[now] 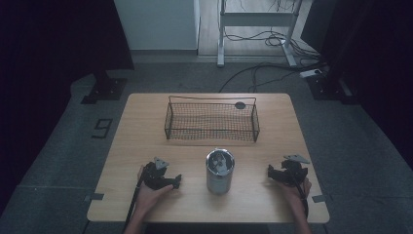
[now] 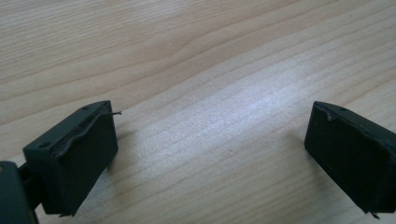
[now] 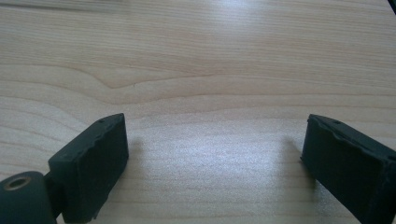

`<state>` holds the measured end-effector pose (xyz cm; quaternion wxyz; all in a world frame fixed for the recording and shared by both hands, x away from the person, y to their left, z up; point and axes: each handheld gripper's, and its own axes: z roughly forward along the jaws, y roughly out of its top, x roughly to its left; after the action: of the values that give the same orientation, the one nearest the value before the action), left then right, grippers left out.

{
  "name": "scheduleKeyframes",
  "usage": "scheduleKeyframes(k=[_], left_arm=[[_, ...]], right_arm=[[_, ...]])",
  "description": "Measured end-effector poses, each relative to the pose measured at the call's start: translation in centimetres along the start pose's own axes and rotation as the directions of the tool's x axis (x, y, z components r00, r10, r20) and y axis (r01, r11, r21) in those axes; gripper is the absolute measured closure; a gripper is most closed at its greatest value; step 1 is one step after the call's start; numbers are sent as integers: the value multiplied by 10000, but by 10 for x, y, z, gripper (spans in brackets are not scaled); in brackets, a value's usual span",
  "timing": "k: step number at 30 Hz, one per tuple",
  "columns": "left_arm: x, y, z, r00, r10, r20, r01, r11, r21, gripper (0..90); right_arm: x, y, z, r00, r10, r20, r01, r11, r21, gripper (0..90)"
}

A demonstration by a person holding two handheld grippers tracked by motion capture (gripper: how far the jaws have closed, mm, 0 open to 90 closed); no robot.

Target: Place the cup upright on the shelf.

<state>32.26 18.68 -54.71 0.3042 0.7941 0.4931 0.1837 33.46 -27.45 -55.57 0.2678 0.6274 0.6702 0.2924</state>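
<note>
Nearest us, our hands rest on the near part of the table (image 1: pixel 146 112), the left gripper (image 1: pixel 176 182) and the right gripper (image 1: pixel 271 171) each with jaws spread wide and holding nothing; both gripper views look down on bare wood between the pads. The can (image 1: pixel 219 171) stands upright between them, apart from both, its top open. The basket (image 1: pixel 212 122) sits beyond it. We judge tipping the main risk: a one-sided push high on the smooth metal wall could topple the can, or a slack grip could let it slide.
</note>
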Motion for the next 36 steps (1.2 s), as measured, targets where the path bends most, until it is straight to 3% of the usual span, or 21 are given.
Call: scheduleKeyframes(k=[7,14,23,31,36], left_arm=[[-3,3,-10,9996,137,265,-128,9994,-333,27],[2,5,-27,9983,-109,576,162,9956,-918,29],[5,5,-41,9967,-230,780,327,9916,-1253,34],[-11,12,-63,9912,200,1309,49,9823,-1873,25],[-27,17,-73,9808,889,1735,-467,9712,-2335,10]], right_arm=[[0,0,0,10000,-11,11,11,10000,-3,68],[1,-1,-1,9999,98,89,-98,10000,-22,77],[1,-1,-1,9999,117,85,-117,9999,-16,77],[1,-1,-1,9999,124,75,-124,9999,-14,76],[1,-1,-1,9999,121,80,-121,9999,-15,77]])
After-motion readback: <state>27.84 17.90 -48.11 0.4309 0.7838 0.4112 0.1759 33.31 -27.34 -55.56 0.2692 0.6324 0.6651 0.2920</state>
